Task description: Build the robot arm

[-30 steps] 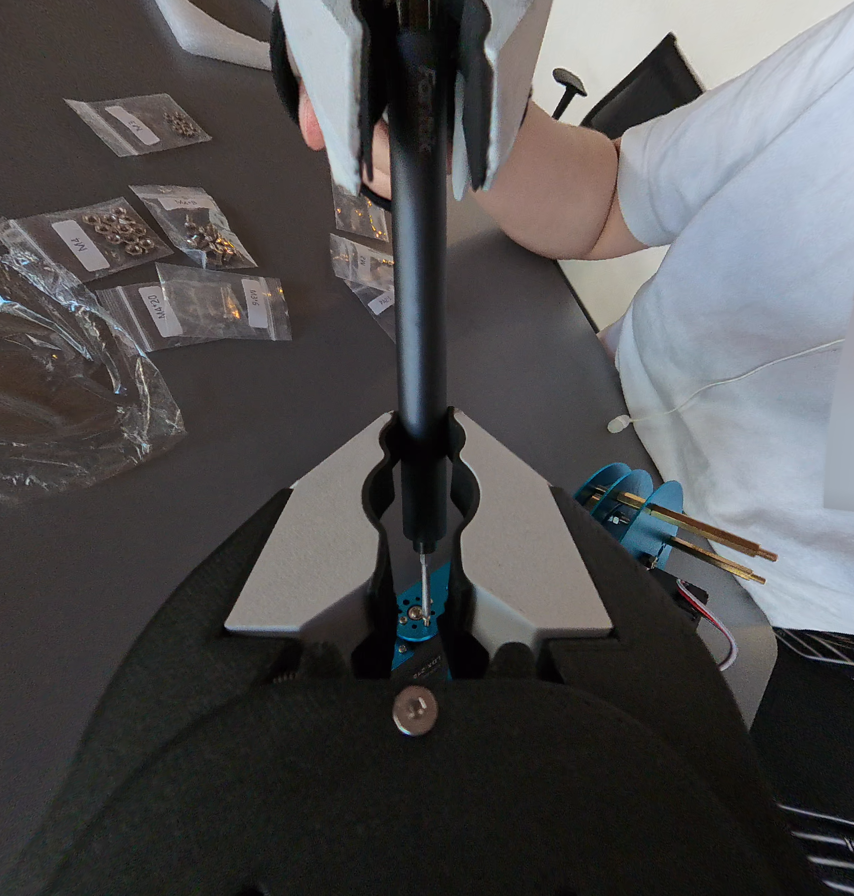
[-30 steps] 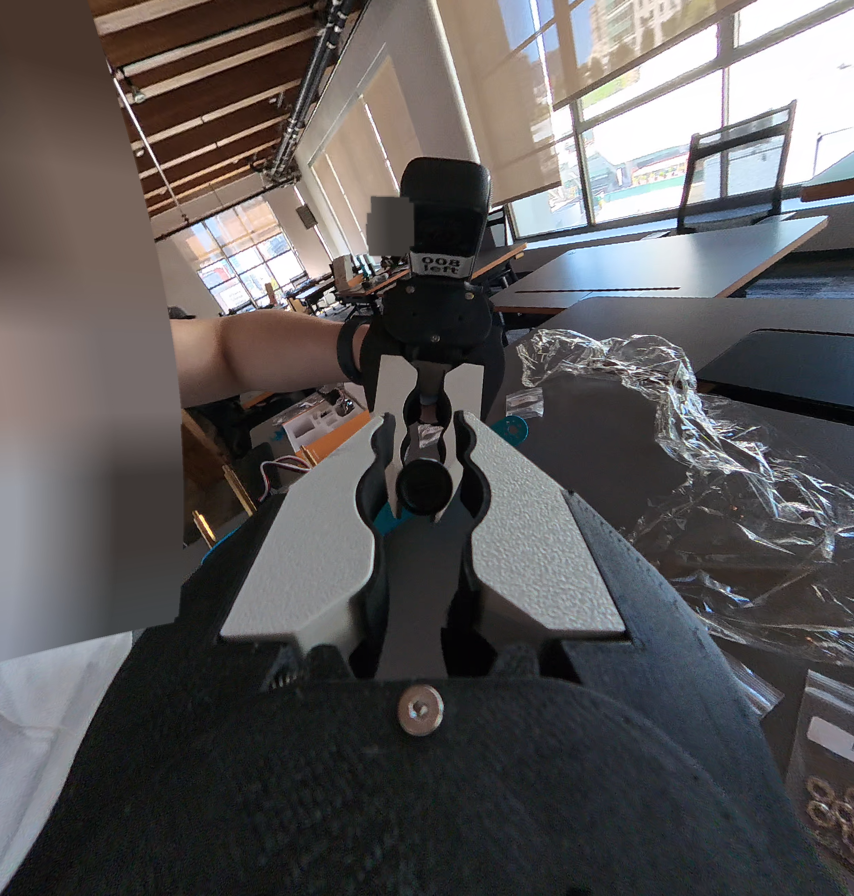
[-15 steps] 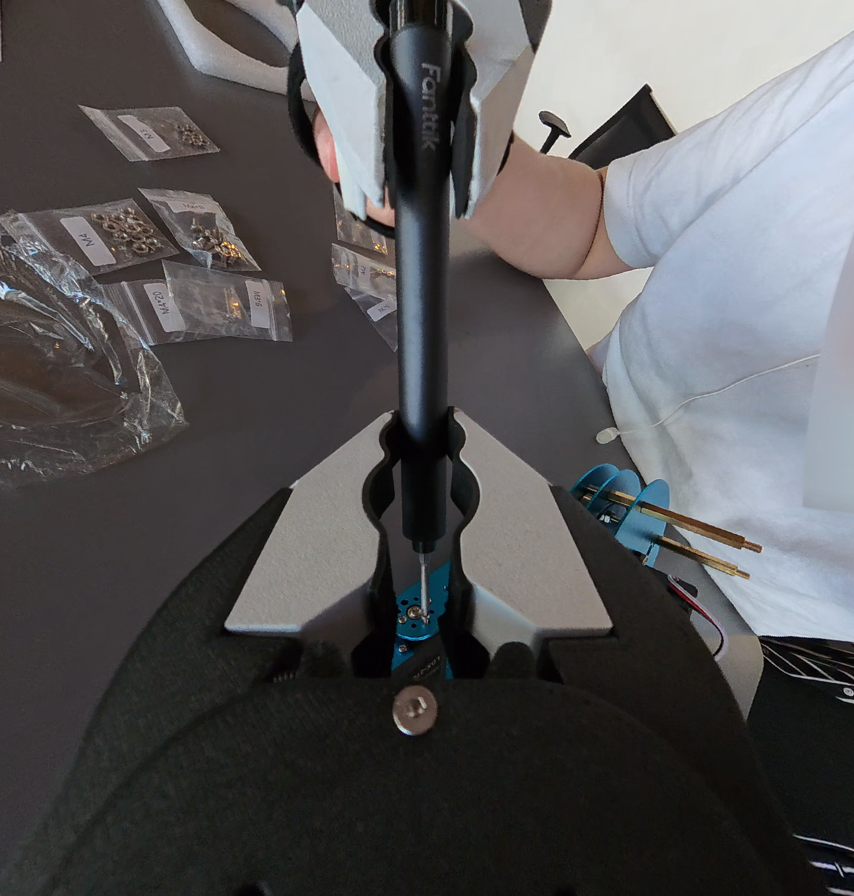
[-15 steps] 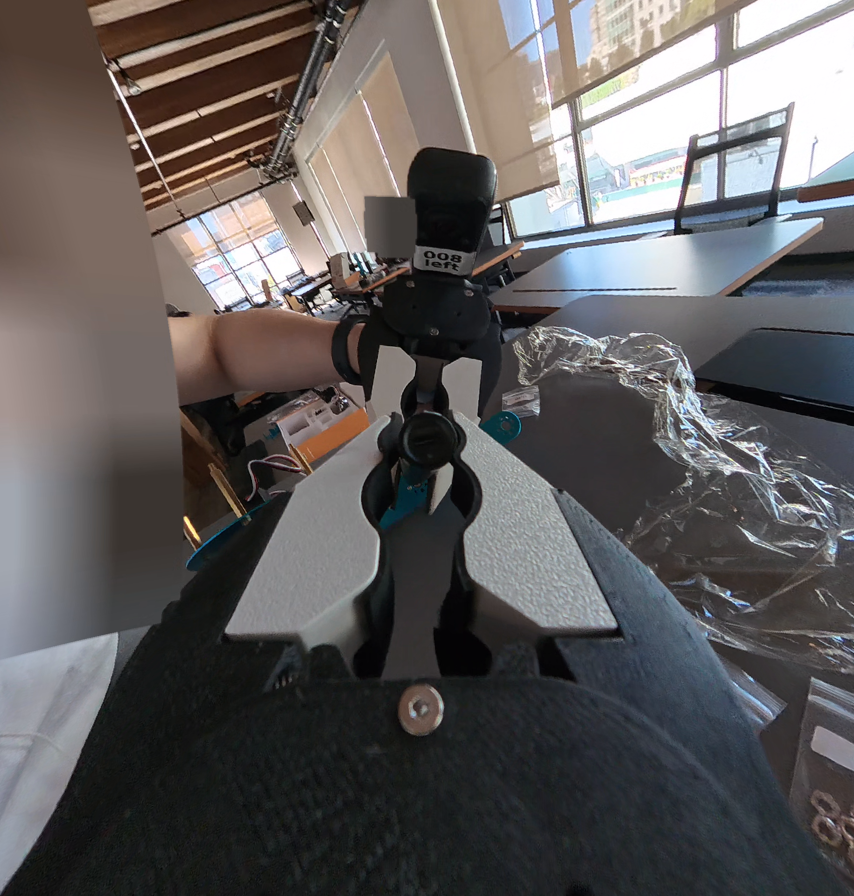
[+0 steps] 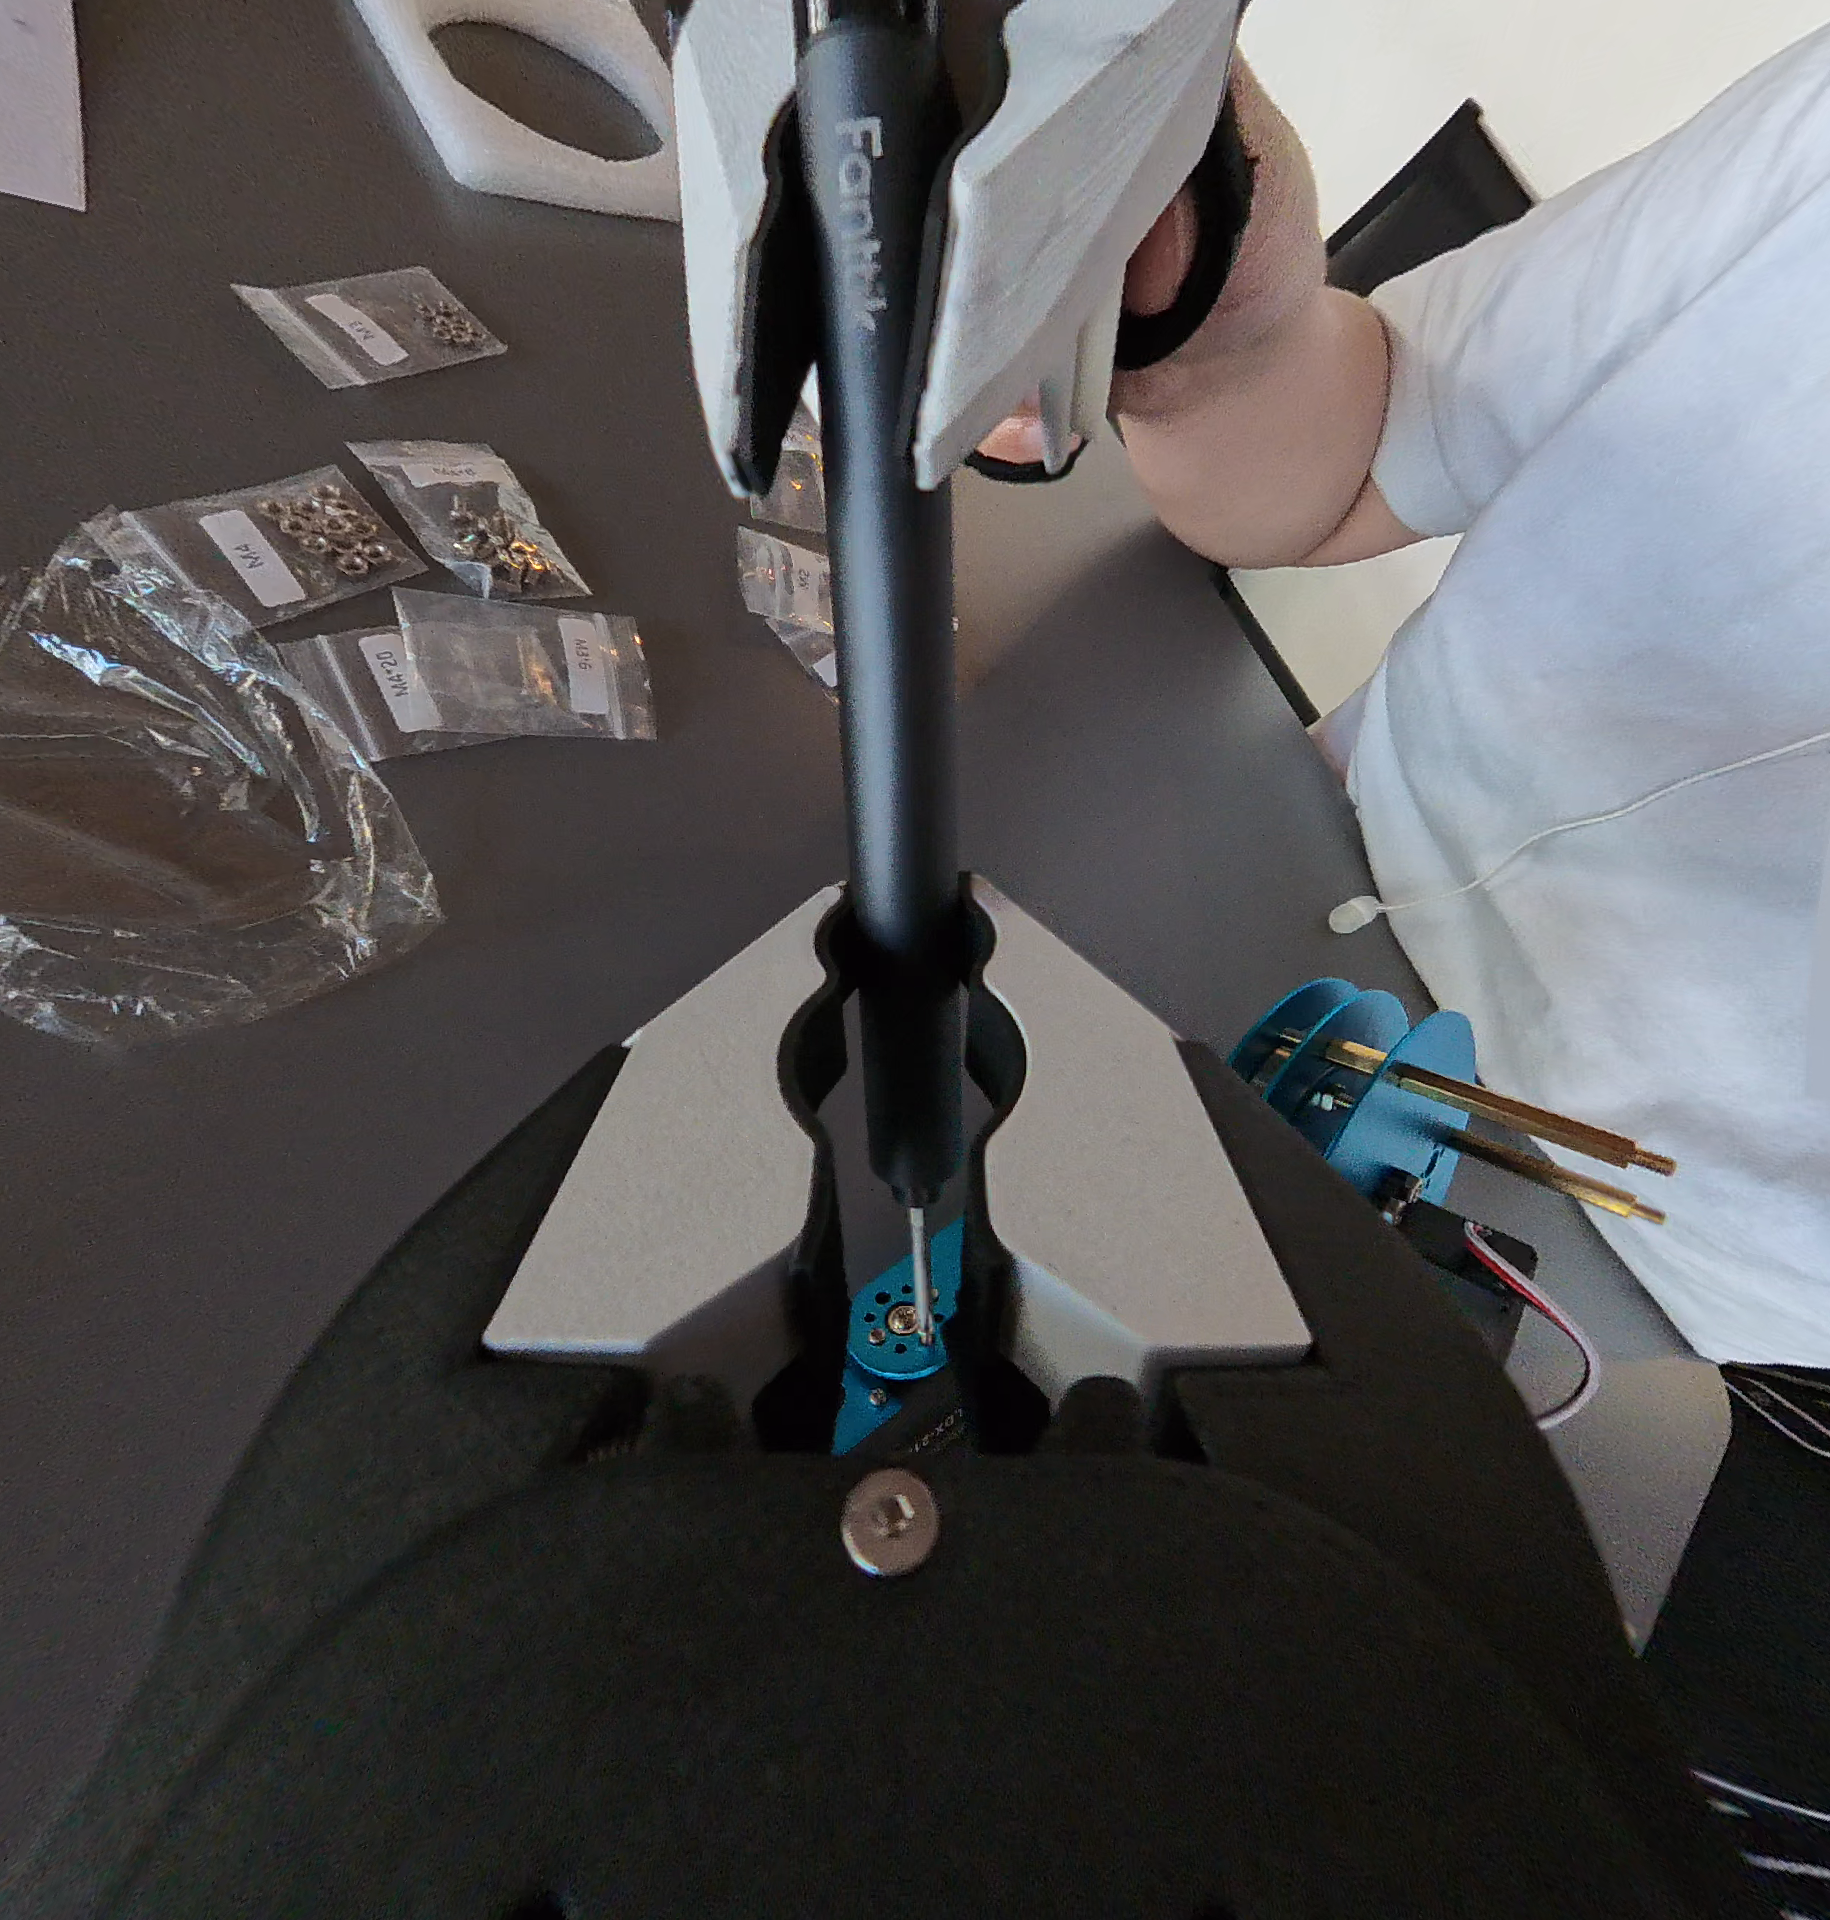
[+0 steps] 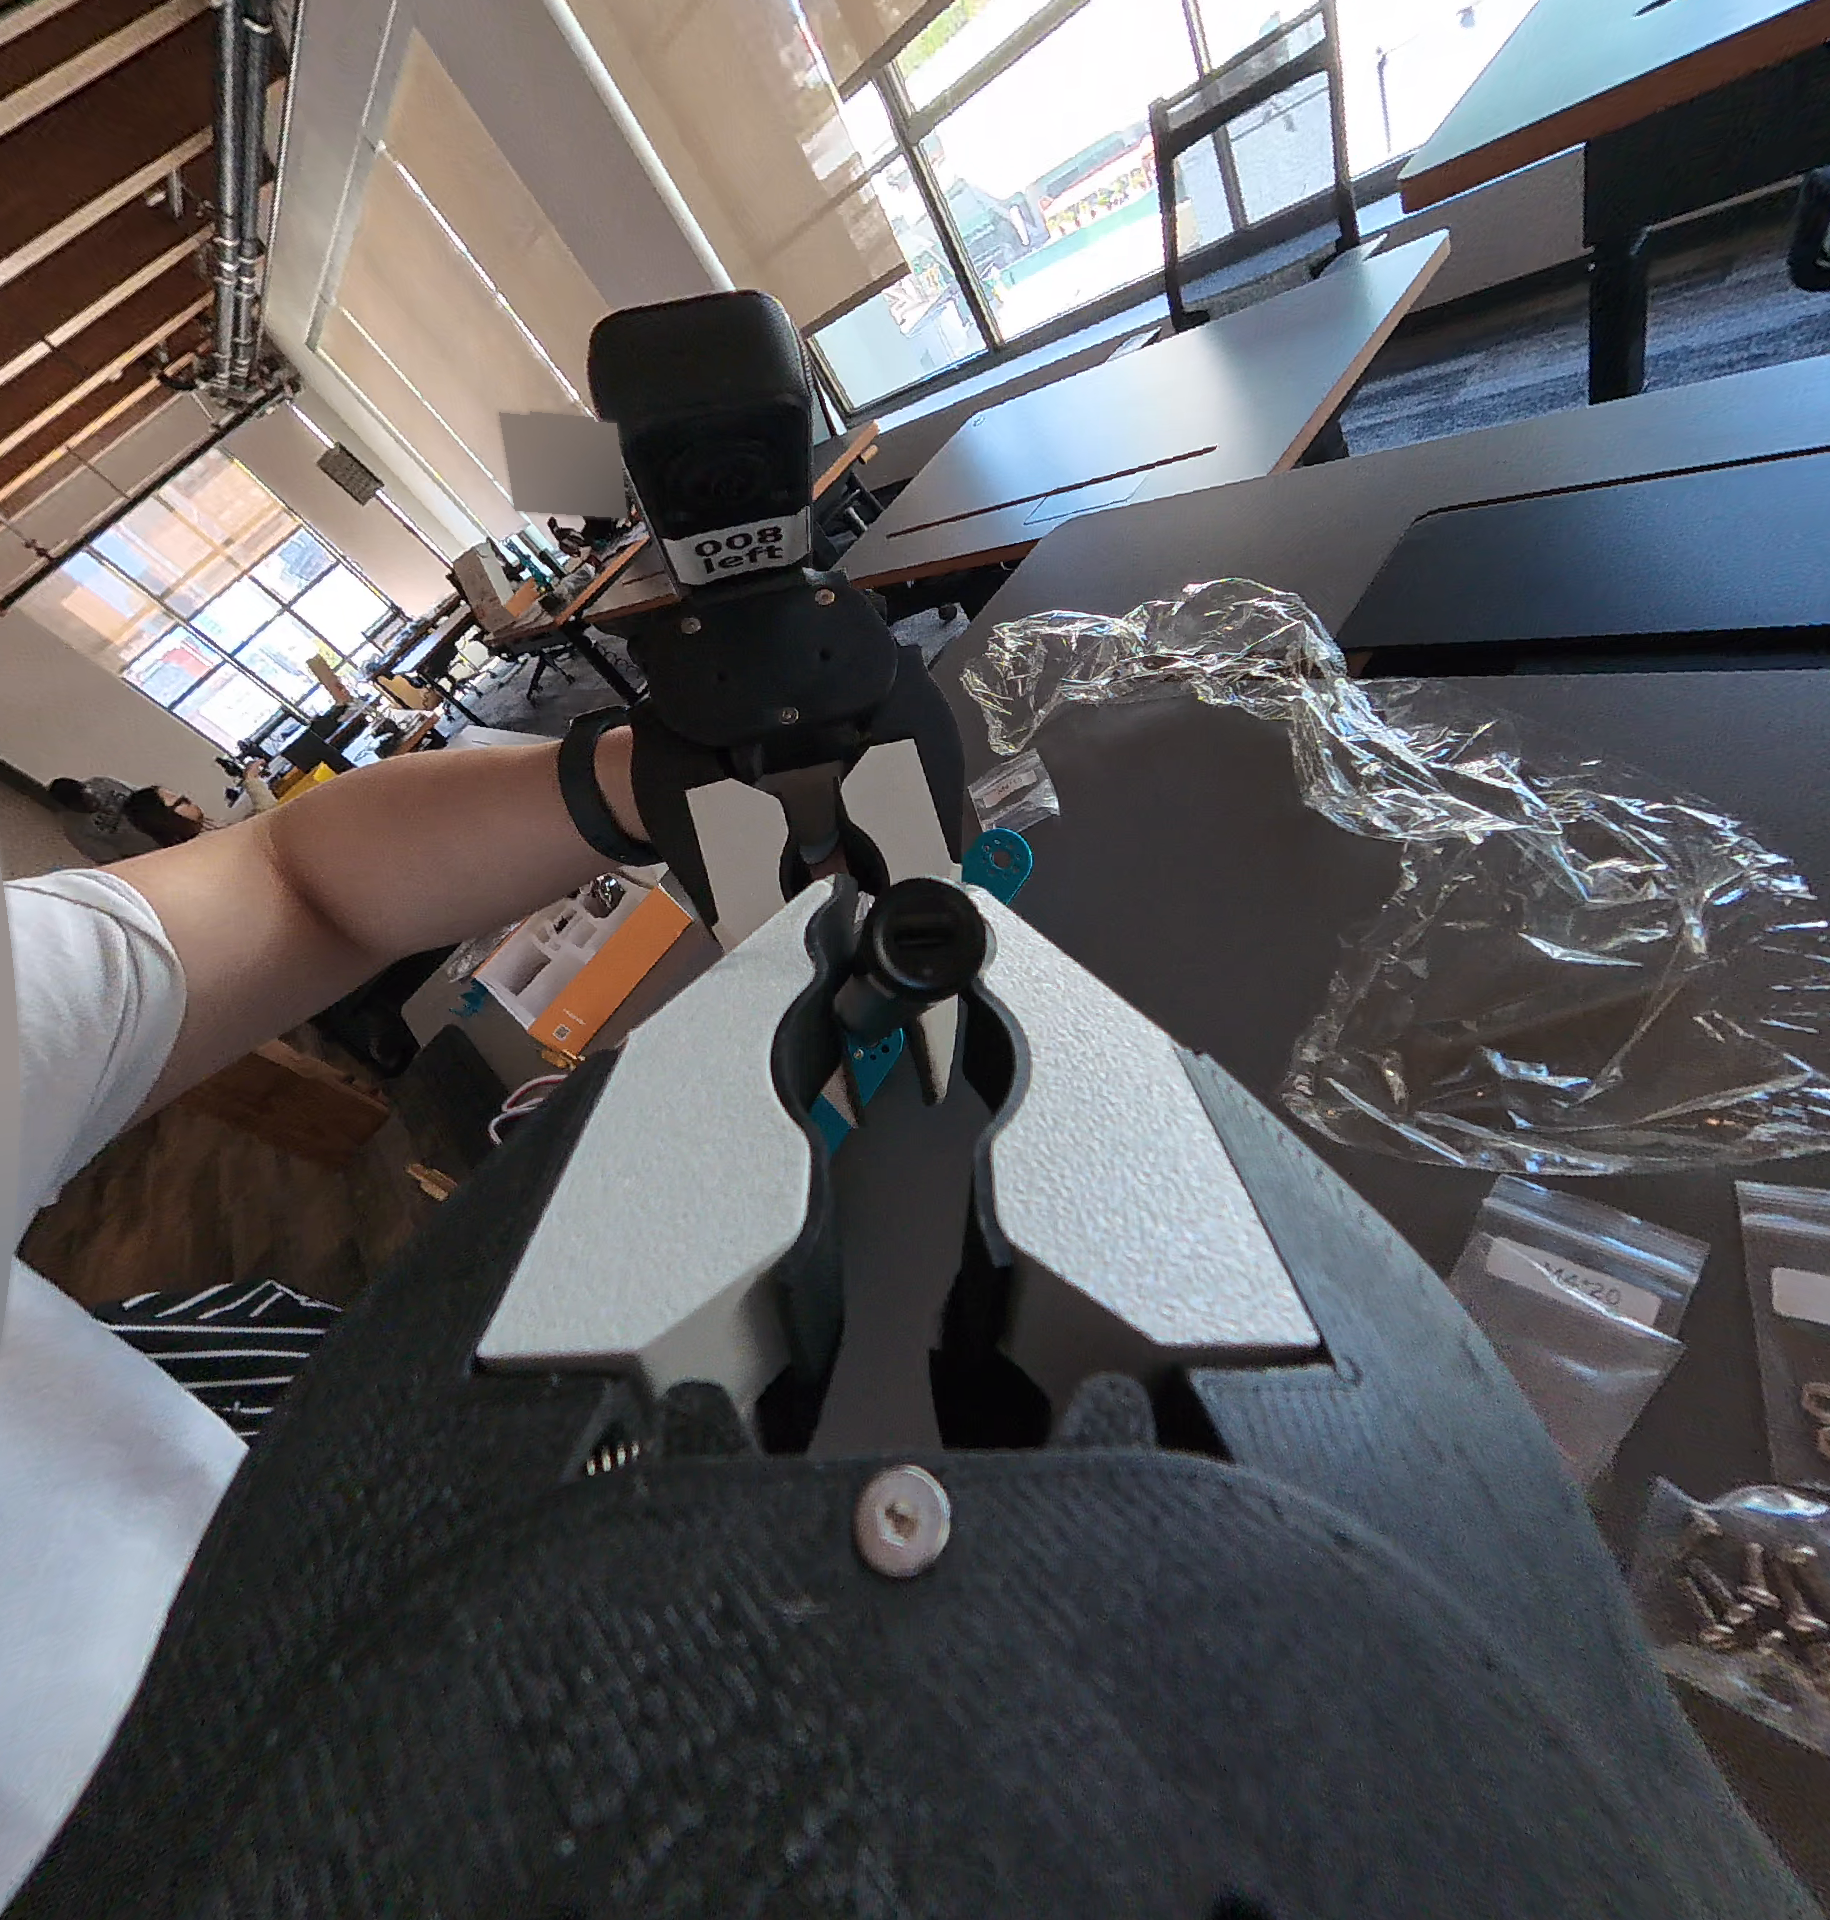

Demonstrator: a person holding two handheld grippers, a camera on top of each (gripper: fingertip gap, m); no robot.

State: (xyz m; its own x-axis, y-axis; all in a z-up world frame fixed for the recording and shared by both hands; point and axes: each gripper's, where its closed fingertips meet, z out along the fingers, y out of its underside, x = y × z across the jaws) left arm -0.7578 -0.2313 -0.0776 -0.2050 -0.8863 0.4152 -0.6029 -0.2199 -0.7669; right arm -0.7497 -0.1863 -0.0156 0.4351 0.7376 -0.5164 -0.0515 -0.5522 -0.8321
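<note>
Screwdriver tip down on the blue part

Right gripper (image 5: pixel 849 436) clamps the black screwdriver (image 5: pixel 885 644); left gripper (image 5: pixel 895 914) pinches the blue part (image 5: pixel 895 1340), bit touching its screw above the dark table (image 5: pixel 630 831).

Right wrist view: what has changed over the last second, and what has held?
The right gripper has tilted, so the room now looks slanted, and it sits nearer the left gripper. It stays shut on the black screwdriver, its bit still on the blue servo horn held between the left jaws. Bags unmoved.
</note>
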